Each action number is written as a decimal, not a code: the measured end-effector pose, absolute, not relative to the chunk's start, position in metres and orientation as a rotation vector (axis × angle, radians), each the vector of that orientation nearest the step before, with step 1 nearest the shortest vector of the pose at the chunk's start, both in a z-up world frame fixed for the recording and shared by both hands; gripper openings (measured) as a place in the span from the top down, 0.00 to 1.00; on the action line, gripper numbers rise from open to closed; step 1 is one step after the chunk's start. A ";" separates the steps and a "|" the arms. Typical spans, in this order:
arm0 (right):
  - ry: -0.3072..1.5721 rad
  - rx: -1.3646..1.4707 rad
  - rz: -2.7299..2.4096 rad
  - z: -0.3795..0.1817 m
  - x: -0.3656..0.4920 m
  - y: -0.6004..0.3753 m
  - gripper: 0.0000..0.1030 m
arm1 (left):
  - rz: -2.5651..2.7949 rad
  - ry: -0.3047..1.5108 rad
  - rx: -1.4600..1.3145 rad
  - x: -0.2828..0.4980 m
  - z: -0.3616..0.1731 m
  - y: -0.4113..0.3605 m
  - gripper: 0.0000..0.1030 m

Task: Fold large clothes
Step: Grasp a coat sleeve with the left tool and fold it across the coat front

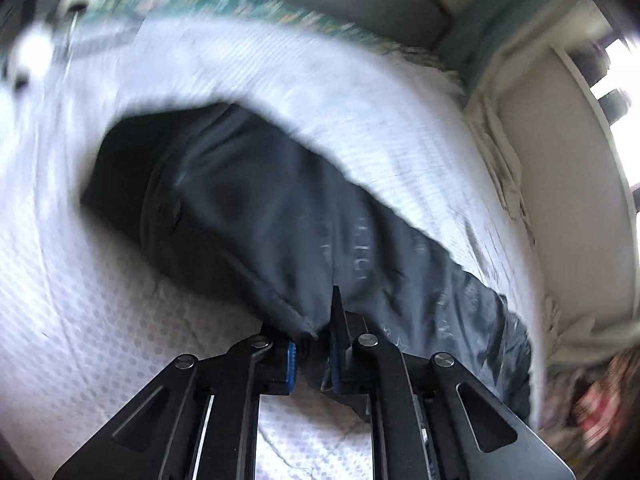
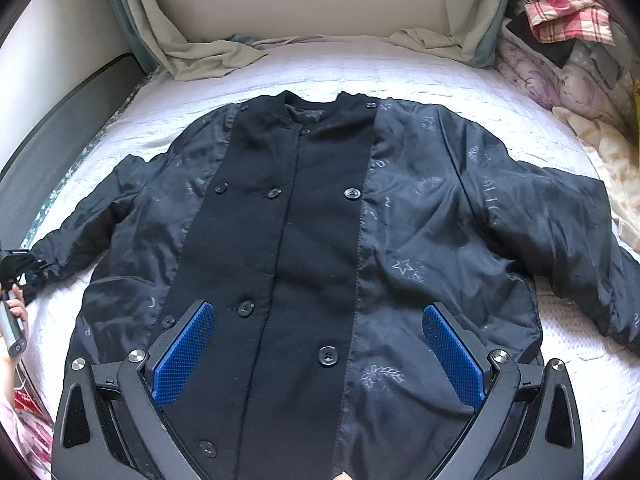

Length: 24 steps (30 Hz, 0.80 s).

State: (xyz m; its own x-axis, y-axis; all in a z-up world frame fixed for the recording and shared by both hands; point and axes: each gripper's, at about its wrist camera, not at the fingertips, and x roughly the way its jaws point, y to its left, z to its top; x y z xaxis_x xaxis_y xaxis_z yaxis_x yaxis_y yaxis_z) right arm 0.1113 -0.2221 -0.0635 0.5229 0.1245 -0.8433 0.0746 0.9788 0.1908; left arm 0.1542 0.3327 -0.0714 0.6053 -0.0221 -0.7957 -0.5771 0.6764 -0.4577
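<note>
From the left wrist view, blurred by motion, our left gripper (image 1: 314, 354) has its blue pads pinched on the cuff end of a sleeve (image 1: 304, 240) of shiny dark fabric, which runs away from us across the white quilted bedspread (image 1: 80, 300). The bite looks shallow, so we judge the slick cloth could slide out if we pull hard, and the sleeve would drop short of its fold.

From the right wrist view, a black jacket (image 2: 320, 240) lies front up and spread flat on the bedspread (image 2: 400, 72), buttons (image 2: 352, 194) down the middle, both sleeves out to the sides. Our right gripper (image 2: 320, 356) hovers over the lower front, fingers wide apart, holding nothing. With nothing pinning the body, dragging the sleeve could shift or wrinkle the whole jacket.
</note>
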 end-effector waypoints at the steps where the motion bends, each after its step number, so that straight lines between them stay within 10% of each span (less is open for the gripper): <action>1: 1.024 0.215 0.022 -0.064 0.112 -0.224 0.00 | 0.352 0.857 -0.720 0.155 -0.058 0.322 0.88; 13: 1.012 0.213 -0.053 -0.063 0.114 -0.241 0.00 | 0.078 0.690 -0.157 0.166 0.077 0.089 0.89; 24: 0.981 0.267 -0.129 -0.051 0.109 -0.271 0.00 | -0.190 0.920 0.163 0.182 -0.013 -0.108 0.86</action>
